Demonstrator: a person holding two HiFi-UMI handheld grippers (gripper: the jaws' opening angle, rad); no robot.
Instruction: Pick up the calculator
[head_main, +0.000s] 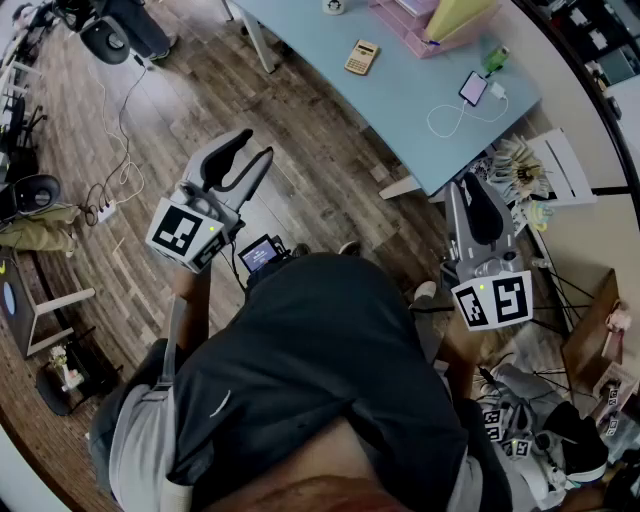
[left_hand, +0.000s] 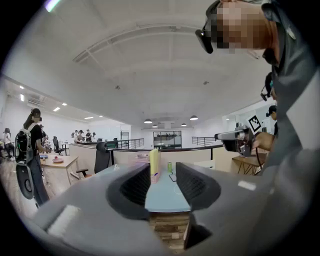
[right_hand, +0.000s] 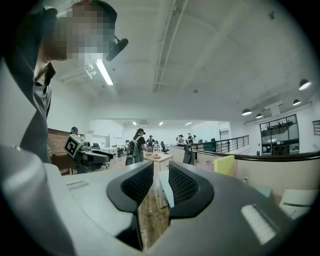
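The calculator (head_main: 361, 57) has not been picked up. It lies flat on the far left part of the light blue worktop (head_main: 400, 110), well apart from both claws, so the whole task is still ahead: approach, closing and lift. The worktop stands at the far side of the wooden floor (head_main: 300, 150), and the person is near, short of its edge.

The left claw (head_main: 256, 145) hangs over the floor, aimed toward the worktop. Its jaws stand a little apart, with nothing between them but the sight of the worktop beyond. The right claw (head_main: 470, 185) is held near the worktop's near right corner, its jaws parted by a narrow gap and equally empty.

The calculator, tan and small, lies face up. Its long axis runs roughly near to far, with the far end leaning slightly right. Which end carries the display is too small to tell.
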